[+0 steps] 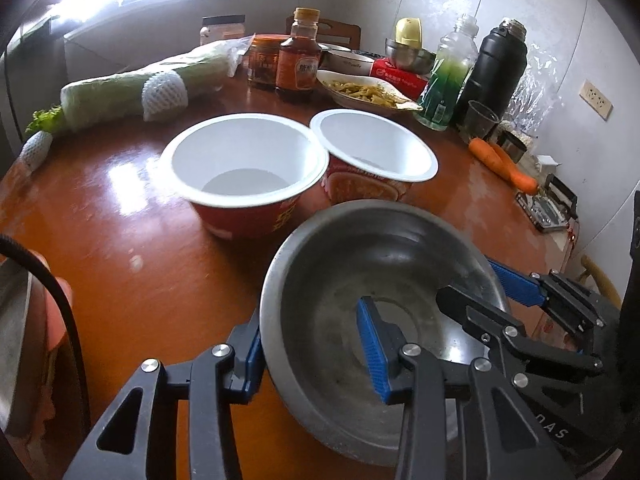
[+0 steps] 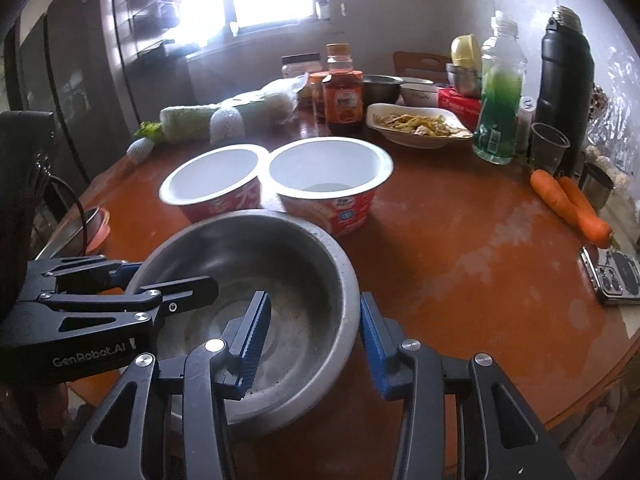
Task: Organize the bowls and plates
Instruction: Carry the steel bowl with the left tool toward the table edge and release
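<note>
Dull scuffed steel bowl (image 1: pixel 372 316), glossy white-lined paper cups (image 1: pixel 244 168), shiny lacquered wooden table (image 1: pixel 132 248).

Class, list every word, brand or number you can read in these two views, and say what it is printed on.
"GenRobot.AI": on the left claw's black body.
"DAS": partial letters on the right claw's body.
Sauce bottle, jar, red box, noodle bowls: print too blurred to read.
</note>
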A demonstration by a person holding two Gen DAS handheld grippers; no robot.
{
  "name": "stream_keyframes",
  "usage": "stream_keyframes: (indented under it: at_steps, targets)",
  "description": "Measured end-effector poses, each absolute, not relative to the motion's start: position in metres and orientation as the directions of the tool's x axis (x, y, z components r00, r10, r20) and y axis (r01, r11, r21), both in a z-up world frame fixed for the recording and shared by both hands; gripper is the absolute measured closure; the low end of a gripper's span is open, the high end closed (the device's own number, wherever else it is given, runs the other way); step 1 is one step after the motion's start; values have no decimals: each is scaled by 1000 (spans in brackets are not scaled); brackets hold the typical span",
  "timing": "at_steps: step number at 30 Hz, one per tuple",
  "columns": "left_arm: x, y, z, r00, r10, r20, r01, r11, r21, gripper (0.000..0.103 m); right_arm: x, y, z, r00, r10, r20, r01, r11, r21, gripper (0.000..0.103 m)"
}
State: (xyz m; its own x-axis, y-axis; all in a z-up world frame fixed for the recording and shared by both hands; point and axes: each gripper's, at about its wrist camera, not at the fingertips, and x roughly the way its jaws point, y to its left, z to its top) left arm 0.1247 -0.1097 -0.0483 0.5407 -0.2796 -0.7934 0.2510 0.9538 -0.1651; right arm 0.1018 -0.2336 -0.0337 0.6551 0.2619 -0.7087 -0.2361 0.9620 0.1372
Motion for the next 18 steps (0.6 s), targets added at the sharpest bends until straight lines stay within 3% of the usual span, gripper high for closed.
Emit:
stream_keyframes:
  at_steps: [18]
  targets:
    - [100,-76,-49,554,-266,-789,218,961,-171,60,84,-197,-31,612,299,-732,-313,942,123,55]
